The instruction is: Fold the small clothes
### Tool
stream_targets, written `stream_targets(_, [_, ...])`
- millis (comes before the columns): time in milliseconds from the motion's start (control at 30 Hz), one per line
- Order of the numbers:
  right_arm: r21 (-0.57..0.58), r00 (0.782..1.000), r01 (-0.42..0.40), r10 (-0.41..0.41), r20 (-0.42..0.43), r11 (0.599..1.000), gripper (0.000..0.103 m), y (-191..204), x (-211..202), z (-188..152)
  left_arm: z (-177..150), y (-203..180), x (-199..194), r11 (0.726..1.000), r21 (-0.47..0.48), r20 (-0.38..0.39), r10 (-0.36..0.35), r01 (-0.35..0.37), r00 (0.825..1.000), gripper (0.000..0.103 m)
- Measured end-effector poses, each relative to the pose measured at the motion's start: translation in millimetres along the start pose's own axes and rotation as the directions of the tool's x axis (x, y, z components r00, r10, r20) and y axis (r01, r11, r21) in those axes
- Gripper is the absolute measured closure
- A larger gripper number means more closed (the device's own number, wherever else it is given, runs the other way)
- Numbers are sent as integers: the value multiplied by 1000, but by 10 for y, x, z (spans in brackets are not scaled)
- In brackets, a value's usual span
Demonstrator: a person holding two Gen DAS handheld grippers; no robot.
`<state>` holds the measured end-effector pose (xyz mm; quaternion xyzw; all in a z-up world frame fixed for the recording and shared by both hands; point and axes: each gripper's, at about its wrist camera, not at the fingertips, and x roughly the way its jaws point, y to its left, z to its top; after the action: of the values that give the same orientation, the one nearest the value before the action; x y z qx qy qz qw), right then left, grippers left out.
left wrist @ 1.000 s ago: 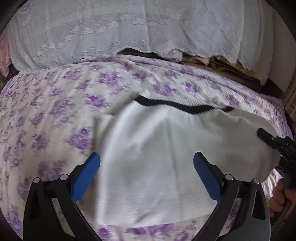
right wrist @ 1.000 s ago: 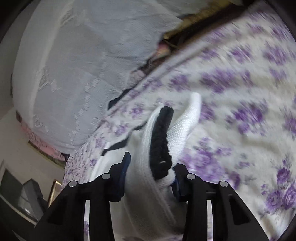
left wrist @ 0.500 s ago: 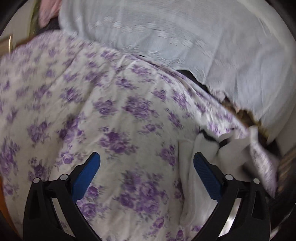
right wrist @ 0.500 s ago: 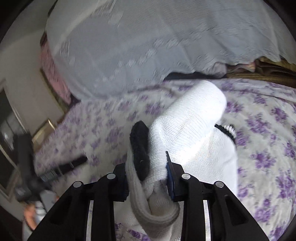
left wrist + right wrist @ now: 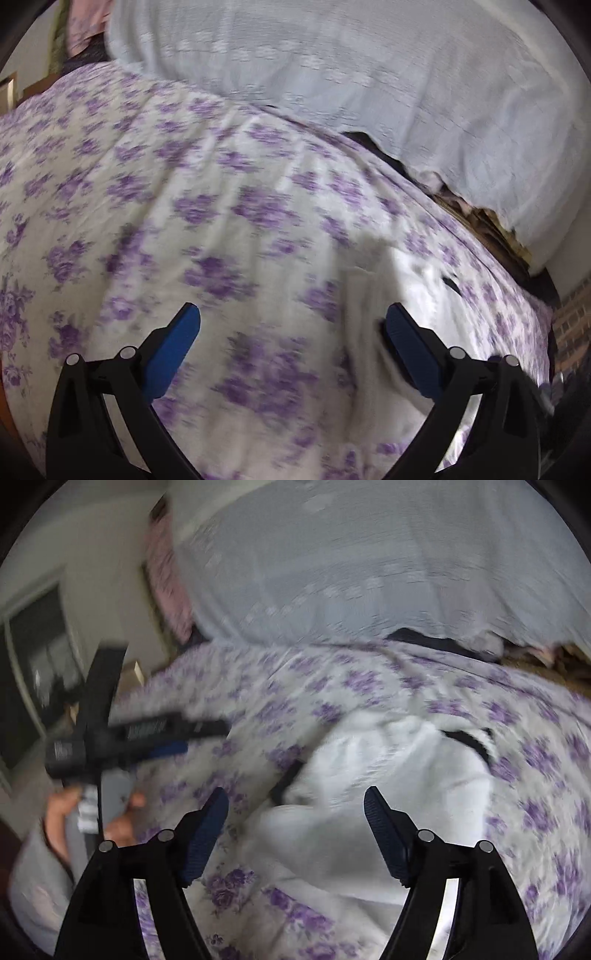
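Note:
The small white knit garment with black trim lies bunched in a fold on the purple-flowered bedsheet. My right gripper hovers just above its near edge. Its jaws are opening, and the blue pads stand apart from the cloth without pressing on it. My left gripper is open over bare sheet, with the garment beside its right finger. In the right wrist view the left gripper shows at the left, held by a hand in a grey sleeve.
A large pile under a white lace cover runs along the back of the bed, with dark and brown cloth showing beneath its edge. Pink fabric and a dark window are to the left. A brick wall is at the right.
My right gripper has let go of the white garment and its jaws have spread; the garment now lies on the sheet. My left gripper swung left, off the garment and over the flowered sheet.

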<state>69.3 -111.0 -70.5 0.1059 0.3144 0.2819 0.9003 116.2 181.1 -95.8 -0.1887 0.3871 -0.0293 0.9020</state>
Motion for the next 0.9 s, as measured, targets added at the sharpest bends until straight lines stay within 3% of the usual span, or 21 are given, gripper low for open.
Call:
stream_targets(67, [76, 999, 42, -43, 8, 996, 44, -242, -44, 10, -88, -268, 13, 997, 80, -12, -20, 21, 1000, 5])
stream_targets(133, [94, 995, 93, -90, -40, 991, 51, -346, 89, -67, -211, -551, 75, 984, 180, -20, 20, -16, 1000, 5])
stream_targets(200, [30, 984, 115, -109, -141, 993, 50, -286, 319, -246, -393, -794, 240, 951, 291, -27, 121, -108, 992, 4])
stream_targets(267, [-97, 977, 169, -180, -111, 981, 45, -91, 347, -384, -524, -856, 421, 922, 350, -57, 198, -166, 978, 4])
stream_targets(300, [-118, 978, 157, -171, -117, 981, 43, -31, 344, -397, -553, -810, 469, 924, 343, -68, 204, -170, 976, 4])
stream_targets(367, [-114, 981, 126, -141, -134, 985, 41, -13, 307, -380, -500, -559, 524, 970, 234, -167, 111, -70, 980, 4])
stream_targets(433, [-125, 982, 102, -119, -145, 987, 41, -23, 257, -355, -452, -389, 543, 987, 160, -234, 32, 6, 972, 4])
stream_targets(567, [-1, 997, 20, -20, -80, 1000, 42, -297, 33, -274, -538, -472, 373, 978, 206, -171, 56, -20, 984, 4])
stream_targets(633, [117, 1000, 1, 1, -23, 993, 42, -508, -61, -235, -504, -526, 244, 977, 214, -118, 22, 4, 993, 5])
stream_targets(700, [176, 1000, -14, 17, -17, 984, 42, -621, -38, -222, -446, -552, 131, 978, 207, -62, -14, 27, 998, 5])
stream_targets(767, [183, 999, 34, -28, -34, 983, 40, -664, 62, -224, -394, -604, 130, 979, 201, -47, -9, 18, 999, 5])
stream_targets(867, [175, 996, 81, -74, -46, 981, 33, -679, 195, -293, -446, -656, 428, 972, 231, -102, 73, -47, 992, 4])
stream_targets(900, [145, 995, 90, -84, -49, 985, 32, -645, 216, -331, -497, -645, 521, 970, 239, -111, 64, -36, 992, 4])
